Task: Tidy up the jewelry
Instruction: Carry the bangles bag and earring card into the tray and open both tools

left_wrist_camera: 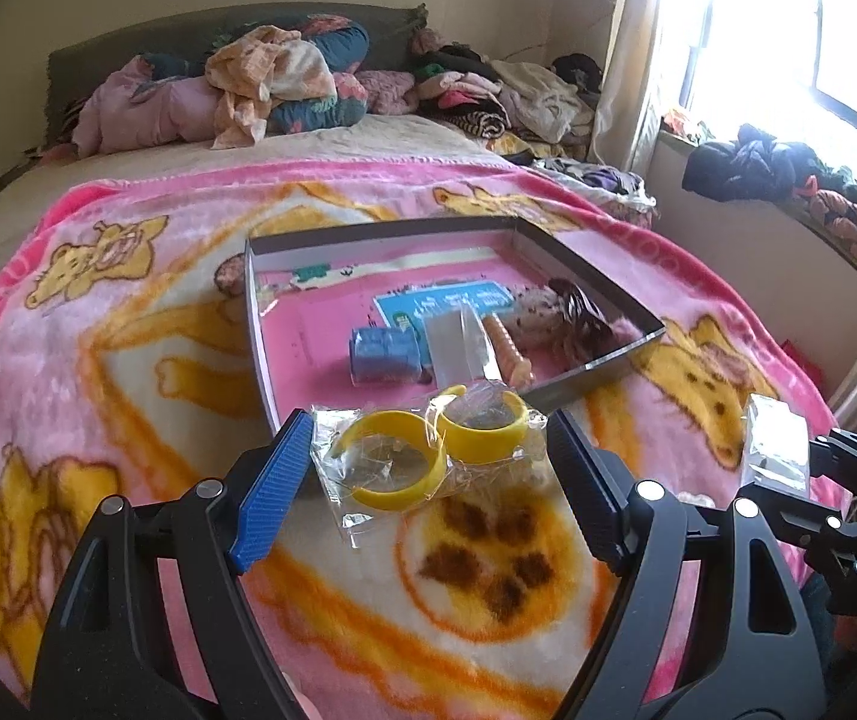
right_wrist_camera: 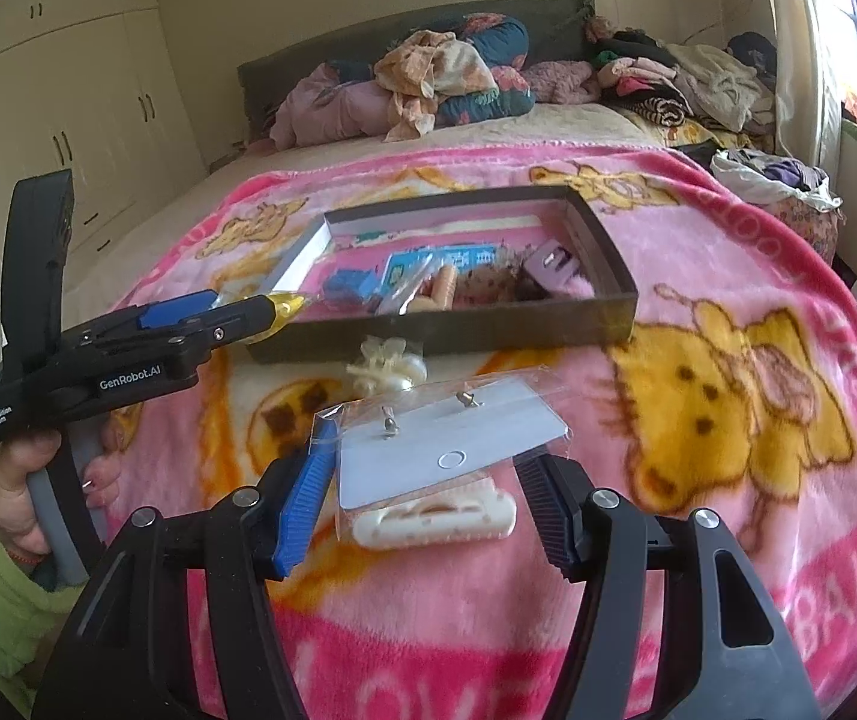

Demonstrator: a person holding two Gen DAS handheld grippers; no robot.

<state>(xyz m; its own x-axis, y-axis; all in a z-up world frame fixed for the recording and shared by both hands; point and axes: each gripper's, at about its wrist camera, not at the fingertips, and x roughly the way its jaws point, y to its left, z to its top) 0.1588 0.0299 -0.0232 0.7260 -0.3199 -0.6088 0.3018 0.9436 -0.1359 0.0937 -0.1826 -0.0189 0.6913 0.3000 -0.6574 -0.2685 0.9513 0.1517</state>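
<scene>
Left gripper [left_wrist_camera: 428, 456] clamped on clear packet of yellow bangles [left_wrist_camera: 422, 456], raised above pink blanket [left_wrist_camera: 128, 324] | right gripper [right_wrist_camera: 422, 480] pinching clear packet with white earring card [right_wrist_camera: 446, 450] | beyond: open box [right_wrist_camera: 608, 276] holding jewelry, then piled clothes [right_wrist_camera: 440, 78].

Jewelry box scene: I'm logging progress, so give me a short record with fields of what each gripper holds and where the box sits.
left gripper: shut on clear packet of two yellow bangles
right gripper: shut on clear packet with earring card
box: open, on pink blanket, several items inside
</scene>
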